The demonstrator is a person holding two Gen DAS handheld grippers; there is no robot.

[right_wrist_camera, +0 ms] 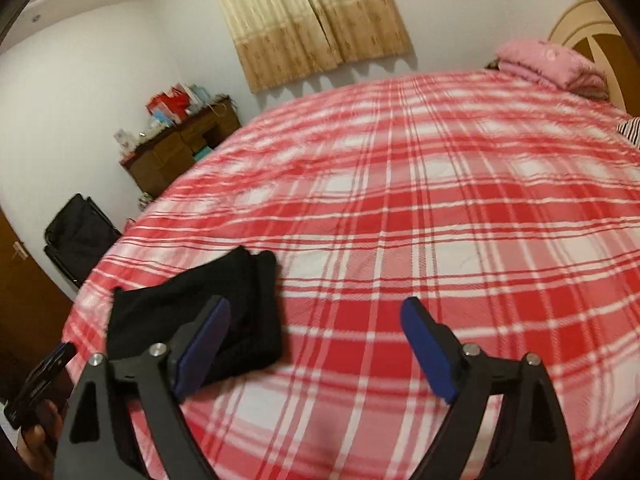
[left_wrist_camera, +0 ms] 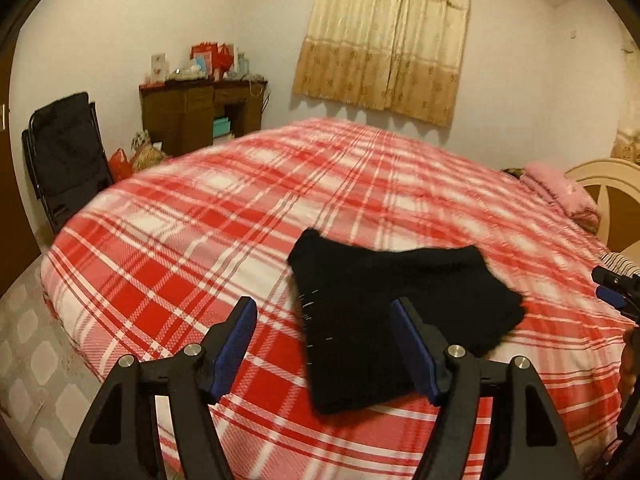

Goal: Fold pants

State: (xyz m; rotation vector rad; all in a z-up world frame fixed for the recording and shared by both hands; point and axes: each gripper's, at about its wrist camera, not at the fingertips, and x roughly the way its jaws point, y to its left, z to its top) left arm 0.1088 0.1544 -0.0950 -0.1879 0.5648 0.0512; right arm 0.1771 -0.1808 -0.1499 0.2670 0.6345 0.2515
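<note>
The black pants (left_wrist_camera: 400,312) lie as a compact folded bundle on the red and white plaid bed cover (left_wrist_camera: 240,208). My left gripper (left_wrist_camera: 324,306) hovers just short of the bundle's near left corner. Its jaws stand wide apart and its blue pads (left_wrist_camera: 240,332) touch no cloth. In the right wrist view the pants (right_wrist_camera: 160,312) sit at the lower left. My right gripper (right_wrist_camera: 316,305) is open over bare cover to the right of them, with nothing between its fingers. Its left finger hides part of the bundle.
A pink folded blanket (left_wrist_camera: 560,192) and a cream headboard (left_wrist_camera: 612,184) are at the far right. A wooden desk (left_wrist_camera: 196,116) and a black folding chair (left_wrist_camera: 68,152) stand past the bed's left side. Patterned floor (left_wrist_camera: 28,352) shows at the lower left.
</note>
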